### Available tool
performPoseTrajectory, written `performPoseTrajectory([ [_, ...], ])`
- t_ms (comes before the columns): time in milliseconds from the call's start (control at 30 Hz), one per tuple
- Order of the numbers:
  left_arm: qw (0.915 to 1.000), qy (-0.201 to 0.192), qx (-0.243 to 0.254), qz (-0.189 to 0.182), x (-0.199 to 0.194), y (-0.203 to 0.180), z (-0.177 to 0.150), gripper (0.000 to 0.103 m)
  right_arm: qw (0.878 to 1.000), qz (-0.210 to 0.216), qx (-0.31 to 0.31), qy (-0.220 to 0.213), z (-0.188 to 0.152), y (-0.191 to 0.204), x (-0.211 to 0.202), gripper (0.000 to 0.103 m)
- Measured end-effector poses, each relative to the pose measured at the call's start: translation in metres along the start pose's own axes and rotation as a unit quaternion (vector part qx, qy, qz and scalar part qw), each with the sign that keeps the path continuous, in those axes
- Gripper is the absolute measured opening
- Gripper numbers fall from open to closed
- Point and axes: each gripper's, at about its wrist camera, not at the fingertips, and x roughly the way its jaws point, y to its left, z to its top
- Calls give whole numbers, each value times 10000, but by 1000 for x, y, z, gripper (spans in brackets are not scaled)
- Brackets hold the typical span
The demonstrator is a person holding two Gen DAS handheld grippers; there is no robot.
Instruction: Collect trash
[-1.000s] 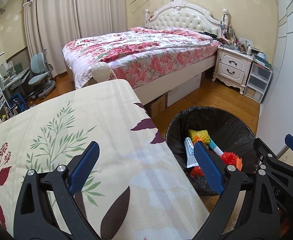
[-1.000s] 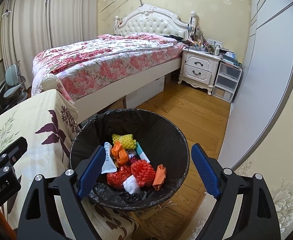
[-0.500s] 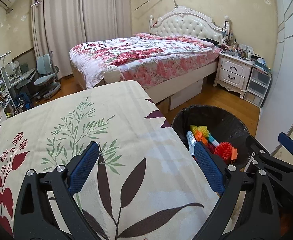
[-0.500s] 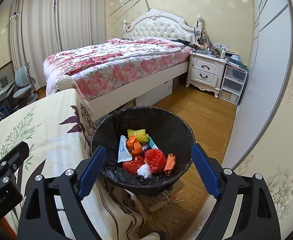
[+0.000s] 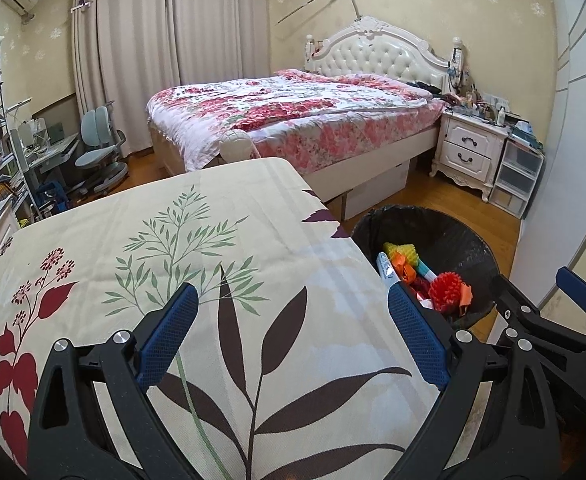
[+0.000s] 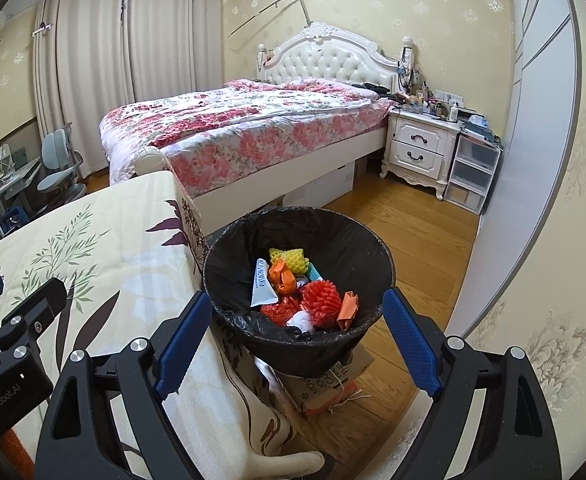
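A black-lined trash bin (image 6: pixel 349 240) stands right of the table and holds several pieces of trash: a white tube (image 6: pixel 261 284), yellow foam net (image 6: pixel 289 258), orange wrappers and a red foam net (image 6: pixel 322 298). The bin also shows in the left wrist view (image 5: pixel 445 232). My right gripper (image 6: pixel 297 340) is open and empty, hovering above the bin's near side. My left gripper (image 5: pixel 291 336) is open and empty above the table (image 5: pixel 173 240) with its floral cloth. The right gripper also shows in the left wrist view (image 5: pixel 541 300).
A bed (image 5: pixel 293 120) with a floral cover stands beyond the table. A white nightstand (image 6: pixel 421 148) and plastic drawers (image 6: pixel 473 172) stand at the right wall. A cardboard box (image 6: pixel 329 388) sits under the bin. A desk chair (image 5: pixel 97 148) stands far left.
Both grippers have pulled back and risen; the bin and table edge now look farther away. Both stay open and empty.
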Motion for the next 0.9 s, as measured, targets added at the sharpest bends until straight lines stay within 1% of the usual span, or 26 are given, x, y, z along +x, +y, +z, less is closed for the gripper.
performPoseTrajectory([
  [467, 9999, -70, -66, 52, -7, 8, -2, 93, 9999, 57, -93, -116, -1, 9, -11, 85],
  [900, 9999, -77, -67, 50, -9, 10, -3, 93, 9999, 59, -91, -125, 0, 10, -12, 85],
])
